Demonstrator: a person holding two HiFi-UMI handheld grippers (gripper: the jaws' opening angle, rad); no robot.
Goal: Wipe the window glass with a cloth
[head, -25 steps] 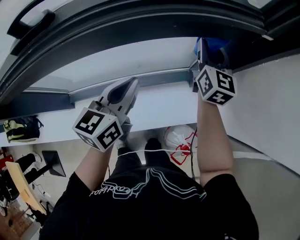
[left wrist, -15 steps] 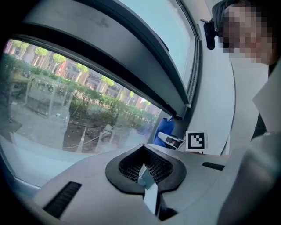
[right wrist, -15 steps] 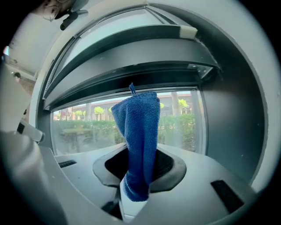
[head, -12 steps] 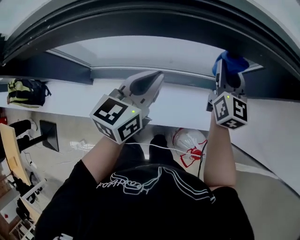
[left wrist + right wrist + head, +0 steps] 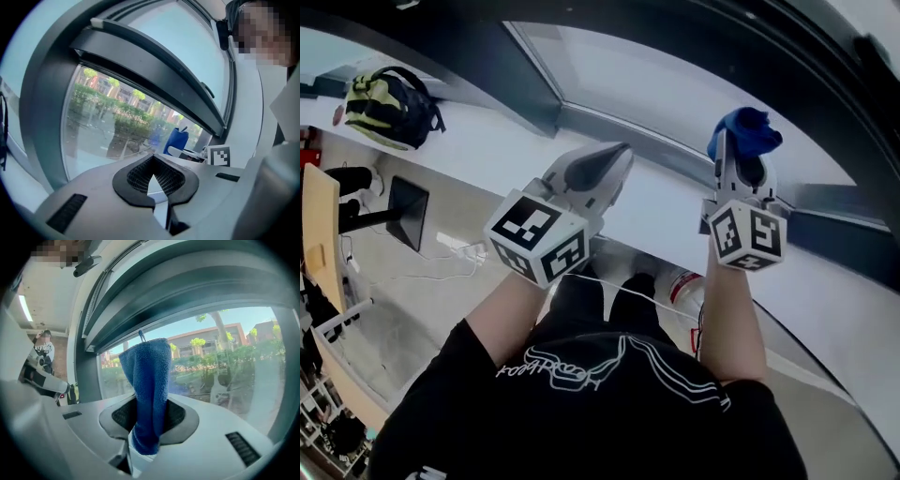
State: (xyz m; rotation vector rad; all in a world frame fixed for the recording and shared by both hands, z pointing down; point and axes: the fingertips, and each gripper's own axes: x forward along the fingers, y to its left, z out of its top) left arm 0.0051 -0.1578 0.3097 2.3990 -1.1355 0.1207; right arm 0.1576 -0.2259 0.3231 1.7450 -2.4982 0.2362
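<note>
Nearest you is your black shirt point(image 5: 581, 394); white looping script runs across its front, too warped to read. Your forearms reach up from it, each ending in a cube of black-and-white square markers that carry patterns only, no words.

Your left tool point(image 5: 614, 157) points at the white sill point(image 5: 666, 211), its jaws pressed together with nothing between them; only a small gap shows between the dark ribbed pads point(image 5: 136, 176).

Your right tool point(image 5: 741, 157) is raised higher, to the right, and is pinching the cloth point(image 5: 748, 127). The cloth is deep blue terry with a fuzzy nap, bunched and folded lengthwise. It stands upright out of the jaws, a short end hanging below the pads. It sits in front of the window glass point(image 5: 675, 94), near the dark frame at the pane's lower right edge; you cannot tell whether it touches the pane.

The glass is clear and framed in dark grey. Through it show green trees, brick-coloured buildings and blue sky.

Far left on the sill lies a yellow-green and black backpack point(image 5: 389, 103); no label on it can be made out
</note>
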